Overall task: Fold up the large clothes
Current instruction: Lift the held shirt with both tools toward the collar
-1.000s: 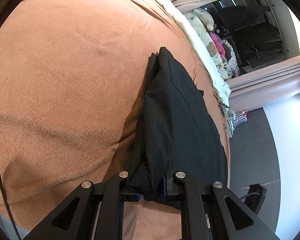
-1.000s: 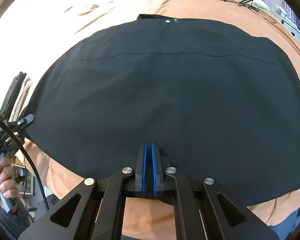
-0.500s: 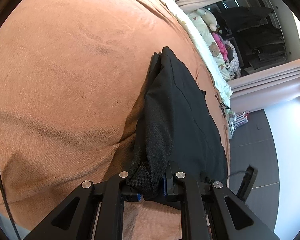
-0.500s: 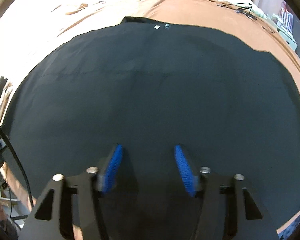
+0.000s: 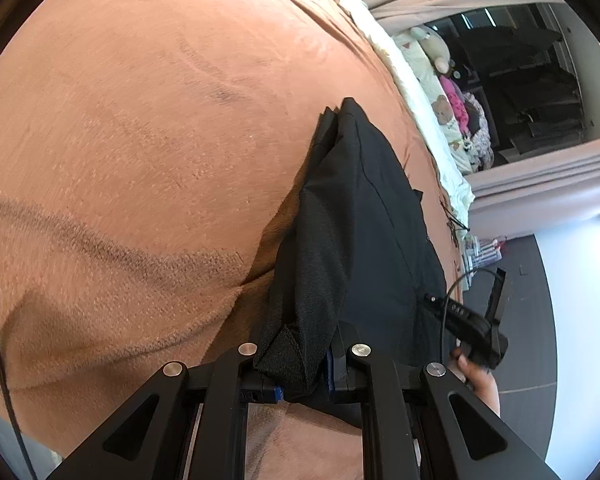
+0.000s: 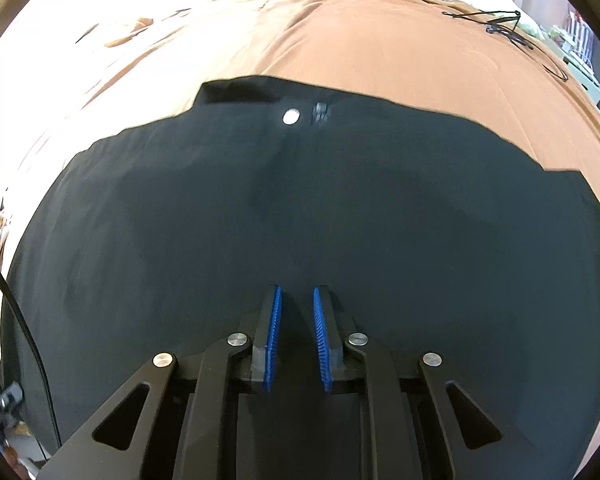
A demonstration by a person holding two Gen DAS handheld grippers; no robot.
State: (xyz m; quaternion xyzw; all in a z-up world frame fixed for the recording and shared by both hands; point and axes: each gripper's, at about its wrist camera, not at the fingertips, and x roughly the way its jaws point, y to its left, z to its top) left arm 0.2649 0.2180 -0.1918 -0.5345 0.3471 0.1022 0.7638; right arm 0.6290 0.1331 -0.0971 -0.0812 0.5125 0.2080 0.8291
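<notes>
The left gripper (image 5: 302, 364) points down at a slant, its 2 jaws clamped on a bunched fold of black garment (image 5: 364, 216). The right gripper (image 6: 296, 332) points steeply down over the cloth; its jaws, just closing, stand narrowly apart and hold nothing.

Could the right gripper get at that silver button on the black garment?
Probably yes. The right gripper hangs over the garment, jaws apart with nothing between them, and only flat cloth separates it from the button.

Brown blanket (image 5: 140, 160) on bed, dark floor (image 5: 528, 300), bright daylight
</notes>
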